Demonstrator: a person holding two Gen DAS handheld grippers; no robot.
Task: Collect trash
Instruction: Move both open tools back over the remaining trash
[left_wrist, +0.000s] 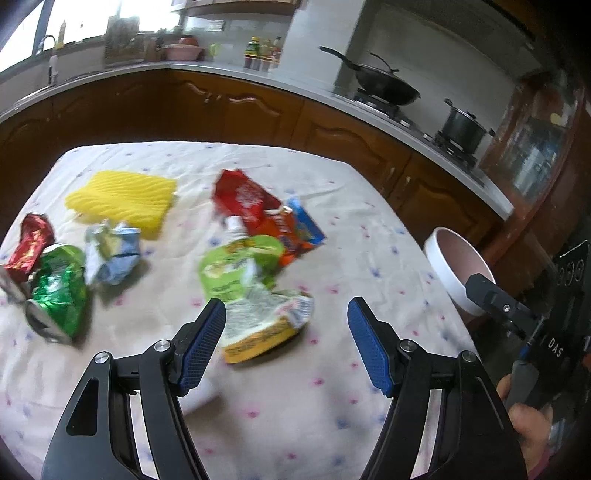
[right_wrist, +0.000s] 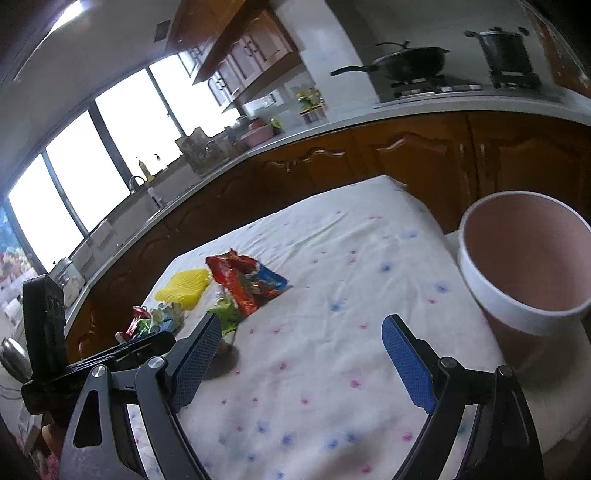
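Trash lies scattered on a table with a white dotted cloth (left_wrist: 351, 236). My left gripper (left_wrist: 286, 325) is open and empty, just above a crumpled yellow-and-white packet (left_wrist: 269, 325), with a green spouted pouch (left_wrist: 240, 262) right behind it. Further back lie a red wrapper (left_wrist: 243, 199), an orange-blue wrapper (left_wrist: 299, 229) and a yellow foam sheet (left_wrist: 122, 203). At the left lie a green can-like wrapper (left_wrist: 59, 291), a red wrapper (left_wrist: 31, 240) and a crumpled blue-white wrapper (left_wrist: 110, 251). My right gripper (right_wrist: 301, 338) is open and empty over bare cloth (right_wrist: 332, 295). A pink bin with a white rim (right_wrist: 524, 266) stands at the table's right edge; it also shows in the left wrist view (left_wrist: 458, 269).
Brown kitchen cabinets (left_wrist: 258, 107) and a grey counter run behind the table. A black wok (left_wrist: 388, 83) and a pot (left_wrist: 463, 123) sit on the stove. The right gripper's body (left_wrist: 502, 306) shows at the right of the left wrist view.
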